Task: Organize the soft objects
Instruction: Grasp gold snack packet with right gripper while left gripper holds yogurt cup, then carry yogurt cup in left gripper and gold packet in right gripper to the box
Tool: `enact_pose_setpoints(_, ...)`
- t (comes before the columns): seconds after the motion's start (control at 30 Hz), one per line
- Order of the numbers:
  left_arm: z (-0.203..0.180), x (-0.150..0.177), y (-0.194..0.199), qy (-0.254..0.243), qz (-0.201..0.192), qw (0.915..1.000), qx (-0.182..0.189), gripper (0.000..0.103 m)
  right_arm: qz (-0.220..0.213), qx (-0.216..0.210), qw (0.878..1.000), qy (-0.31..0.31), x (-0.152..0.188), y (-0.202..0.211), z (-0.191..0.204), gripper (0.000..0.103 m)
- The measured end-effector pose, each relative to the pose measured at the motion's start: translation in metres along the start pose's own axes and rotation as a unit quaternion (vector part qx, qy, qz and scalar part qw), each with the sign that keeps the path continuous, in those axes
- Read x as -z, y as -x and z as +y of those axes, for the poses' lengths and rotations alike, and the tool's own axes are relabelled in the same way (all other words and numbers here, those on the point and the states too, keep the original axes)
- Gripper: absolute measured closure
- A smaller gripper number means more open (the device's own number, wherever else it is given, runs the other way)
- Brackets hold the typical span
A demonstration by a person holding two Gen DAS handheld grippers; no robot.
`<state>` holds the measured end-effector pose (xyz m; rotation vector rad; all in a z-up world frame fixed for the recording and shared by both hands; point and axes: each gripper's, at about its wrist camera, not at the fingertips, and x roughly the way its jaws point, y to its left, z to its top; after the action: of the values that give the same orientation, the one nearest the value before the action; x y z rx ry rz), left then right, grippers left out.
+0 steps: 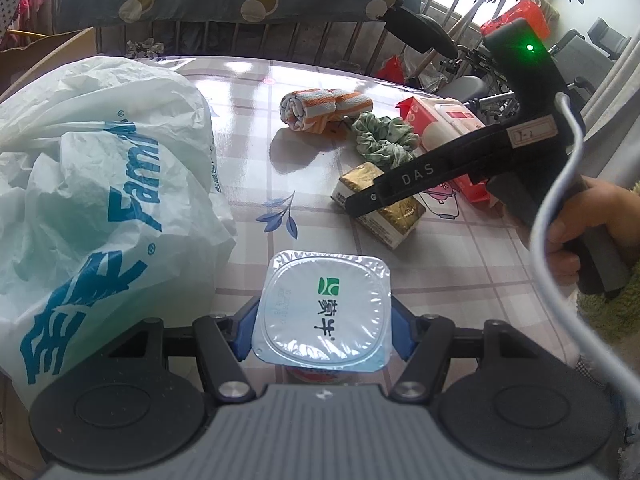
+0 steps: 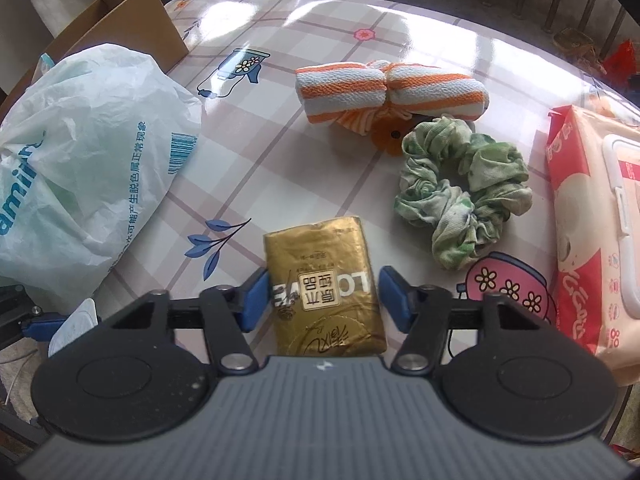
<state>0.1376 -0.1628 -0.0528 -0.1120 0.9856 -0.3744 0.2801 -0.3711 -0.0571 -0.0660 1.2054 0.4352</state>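
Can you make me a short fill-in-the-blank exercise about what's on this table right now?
1. The left hand-held gripper is closed on a sealed ____ cup.
2. The gold tissue packet lies between the blue fingers of the ____ hand-held gripper.
3. The crinkled fabric scrunchie is ____ in colour.
4. The rolled towel has white and ____ stripes.

Answers: yogurt; right; green; orange

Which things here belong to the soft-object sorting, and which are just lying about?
Job: gold tissue pack, striped towel roll, green scrunchie, wet wipes pack, white plastic bag.

Lying about: yogurt cup, cardboard box.
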Motion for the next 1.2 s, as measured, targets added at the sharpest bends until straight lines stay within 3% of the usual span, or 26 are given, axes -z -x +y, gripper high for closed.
enact_pose_setpoints(0.2, -0.007, 0.0, -0.001, -0.013, -0.006, 0.9998, -0.01, 0.039, -0.012, -0.02, 0.999, -0.047, 0.016, 0.01, -0.018, 0.05)
enact_pose_setpoints(0.43, -0.009, -0.013, 0.005, -0.002, -0.01, 0.9998, 0.014, 0.039, -0.039, -0.056, 0.993, -0.1, 0.033, 0.033, -0.03, 0.05)
enact_pose_setpoints(0.63, -0.011, -0.044, 0.03, 0.003, -0.027, 0.9991, 0.034, 0.039, -0.071, -0.078, 0.986, -0.128, 0.03, 0.065, -0.036, 0.05)
enact_pose_setpoints(0.97, 0.015, -0.118, 0.083, 0.019, -0.086, 0.9954, 0.037, 0.039, -0.124, -0.096, 0.979, -0.132, -0.021, 0.121, -0.019, 0.05)
enact_pose_setpoints(1.2, 0.075, -0.141, 0.127, 0.041, -0.126, 0.9912, 0.013, 0.039, -0.138, -0.113, 0.977, -0.116, -0.082, 0.141, 0.024, 0.05)
